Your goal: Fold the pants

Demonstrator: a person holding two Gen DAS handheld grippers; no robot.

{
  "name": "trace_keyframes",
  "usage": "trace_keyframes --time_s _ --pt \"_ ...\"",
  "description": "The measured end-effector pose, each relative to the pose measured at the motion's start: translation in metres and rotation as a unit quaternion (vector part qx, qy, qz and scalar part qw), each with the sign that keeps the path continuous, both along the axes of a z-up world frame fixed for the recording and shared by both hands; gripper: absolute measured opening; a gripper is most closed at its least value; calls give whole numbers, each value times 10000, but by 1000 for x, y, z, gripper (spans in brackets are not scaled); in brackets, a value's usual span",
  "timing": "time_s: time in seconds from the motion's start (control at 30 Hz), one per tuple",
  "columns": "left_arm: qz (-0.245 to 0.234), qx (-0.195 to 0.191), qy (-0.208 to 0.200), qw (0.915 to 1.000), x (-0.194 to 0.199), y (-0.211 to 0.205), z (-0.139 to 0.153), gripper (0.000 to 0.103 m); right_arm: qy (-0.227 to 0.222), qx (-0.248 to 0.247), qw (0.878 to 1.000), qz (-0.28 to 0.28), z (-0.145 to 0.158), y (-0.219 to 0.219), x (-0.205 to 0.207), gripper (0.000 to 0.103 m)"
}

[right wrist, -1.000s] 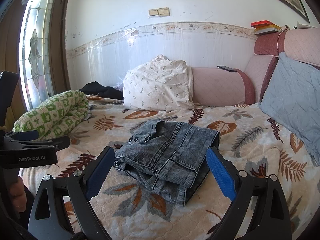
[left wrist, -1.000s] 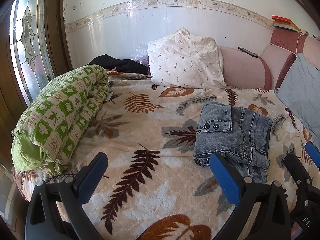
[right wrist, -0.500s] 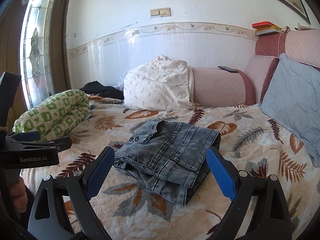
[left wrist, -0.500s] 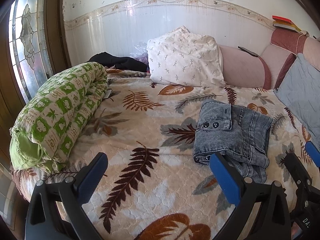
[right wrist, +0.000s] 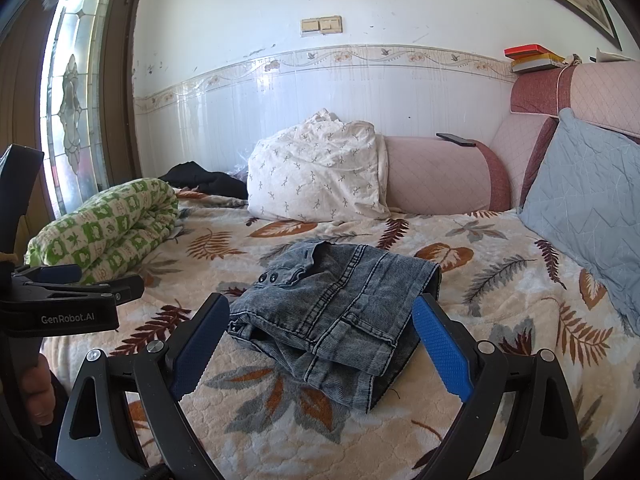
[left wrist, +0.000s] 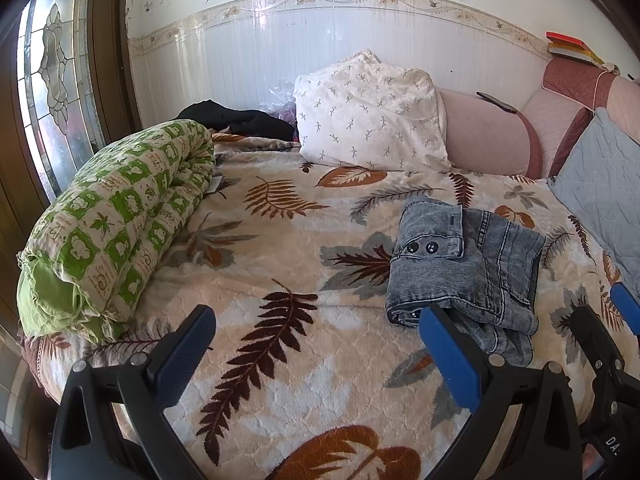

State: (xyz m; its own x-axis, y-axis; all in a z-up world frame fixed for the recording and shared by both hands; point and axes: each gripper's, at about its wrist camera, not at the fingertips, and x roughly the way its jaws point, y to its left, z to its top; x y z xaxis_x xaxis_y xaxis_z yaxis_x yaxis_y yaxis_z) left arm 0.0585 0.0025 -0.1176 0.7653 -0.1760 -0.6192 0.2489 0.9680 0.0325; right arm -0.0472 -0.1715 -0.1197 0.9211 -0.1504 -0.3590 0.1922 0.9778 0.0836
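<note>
Grey denim pants (left wrist: pixel 464 268) (right wrist: pixel 340 304) lie folded into a compact stack on the leaf-patterned bedspread (left wrist: pixel 280 272), waistband buttons facing left. My left gripper (left wrist: pixel 316 344) hovers open over bare bedspread, left of and nearer than the pants, with nothing between its blue pads. My right gripper (right wrist: pixel 320 328) is open too, held just in front of the stack, its pads wide to either side and not touching the cloth. The left gripper (right wrist: pixel 76 284) also shows at the left edge of the right wrist view; the right gripper's fingers (left wrist: pixel 600 340) show at the lower right of the left wrist view.
A rolled green-and-white quilt (left wrist: pixel 116 220) lies along the bed's left side. A white pillow (left wrist: pixel 368 120), a pink bolster (left wrist: pixel 488 140) and dark clothing (left wrist: pixel 236 118) sit by the wall. A grey-blue cushion (right wrist: pixel 588 200) leans at the right. A hand (right wrist: pixel 38 392) holds the left gripper.
Both grippers have stayed open. The left view has shifted very slightly; the pants have not moved.
</note>
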Motion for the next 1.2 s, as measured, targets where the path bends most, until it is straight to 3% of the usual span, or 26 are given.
trace_keyframes --time_s 1.2 --pt "-35 -60 140 9999 3 2 -4 103 14 -9 10000 8 -1 1 1 94"
